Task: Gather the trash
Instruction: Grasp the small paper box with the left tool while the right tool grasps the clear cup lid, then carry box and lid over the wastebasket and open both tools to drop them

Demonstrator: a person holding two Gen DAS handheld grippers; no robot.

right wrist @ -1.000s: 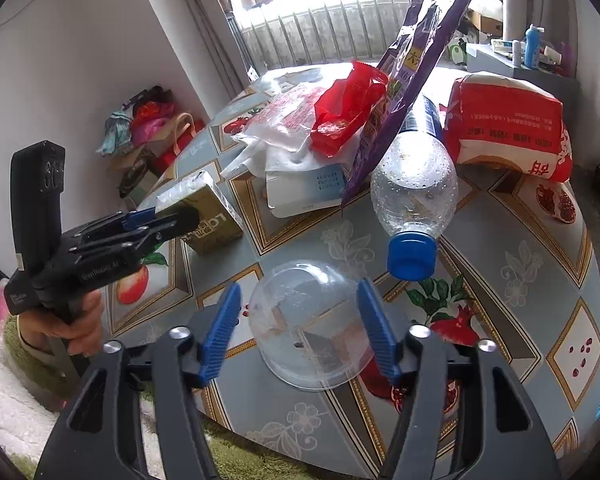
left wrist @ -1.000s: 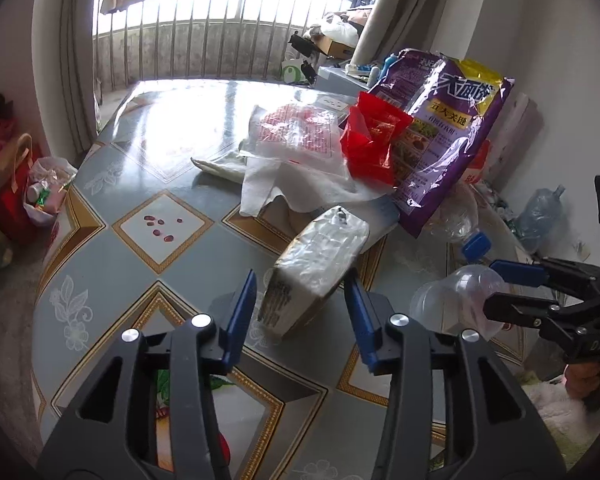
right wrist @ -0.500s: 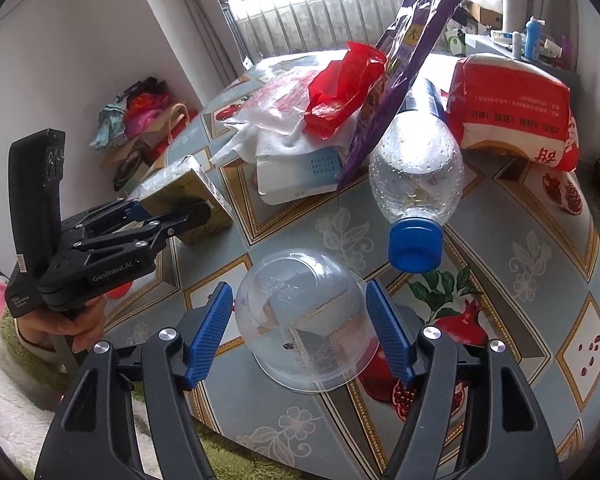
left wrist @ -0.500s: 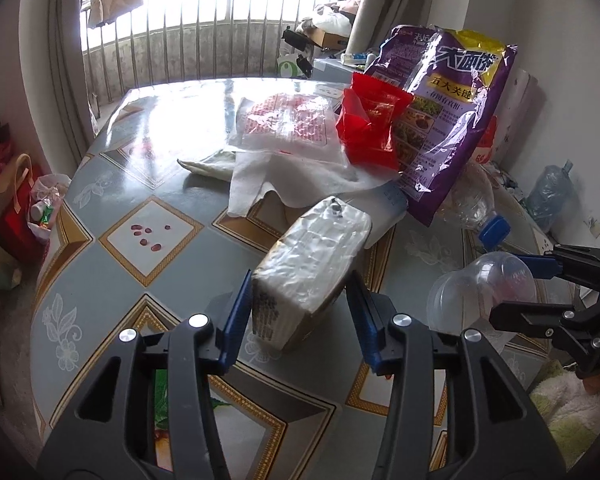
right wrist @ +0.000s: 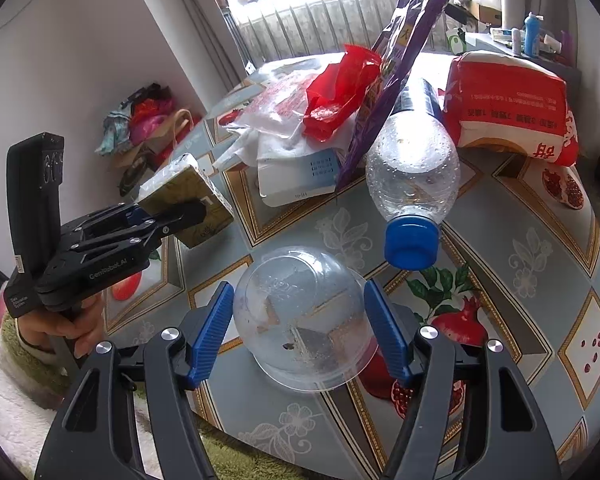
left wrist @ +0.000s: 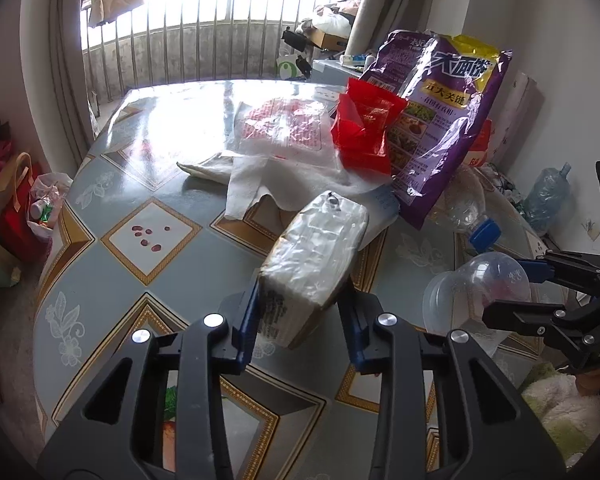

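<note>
Squeezing my left claw point(left wrist: 298, 320) onto the drink carton point(left wrist: 314, 268), I have just been closing its jaws, and both blue pads now press the carton's sides near its lower end. The carton tilts up off the patterned table point(left wrist: 148, 236), its foil-covered top pointing away from me toward the white cloth point(left wrist: 284, 176).

My right claw point(right wrist: 300, 336) stands wide, its fingers either side of the clear plastic bowl point(right wrist: 304, 312), which sits upside down near the table's edge; I see a thin gap at each pad, so I have no hold on it.

Just beyond the bowl lies a plastic bottle point(right wrist: 414, 172) with its blue cap point(right wrist: 411, 242) pointing at me. Behind it are a purple bag point(left wrist: 440, 120), a red wrapper point(left wrist: 364, 128) and a red-and-white sack point(right wrist: 508, 108).
</note>
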